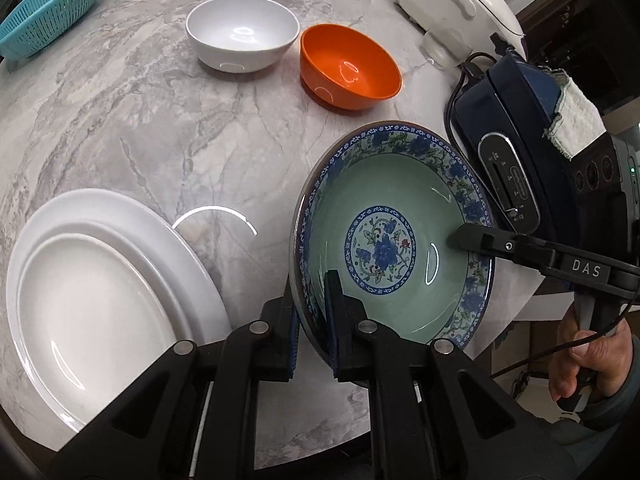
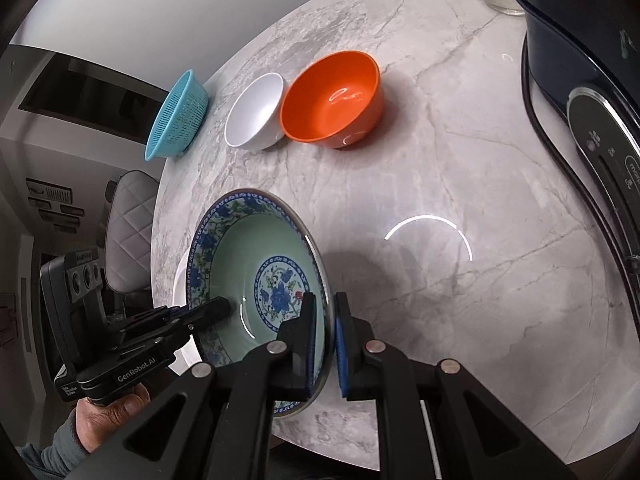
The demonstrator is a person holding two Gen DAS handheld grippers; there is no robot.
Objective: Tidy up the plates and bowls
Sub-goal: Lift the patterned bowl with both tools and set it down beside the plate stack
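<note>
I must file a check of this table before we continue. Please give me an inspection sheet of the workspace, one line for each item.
Surface: round grey marble table, dry as far as visible.
Job's things: patterned bowl held tilted by both grippers; white plate, white bowl, orange bowl standing apart.
Clutter: teal colander at the edge; dark blue appliance with a cloth; white cooker.
Grippers: left gripper and right gripper each shut on the bowl's rim.
Cables: black cord beside the appliance.
Surroundings: padded chair.
</note>
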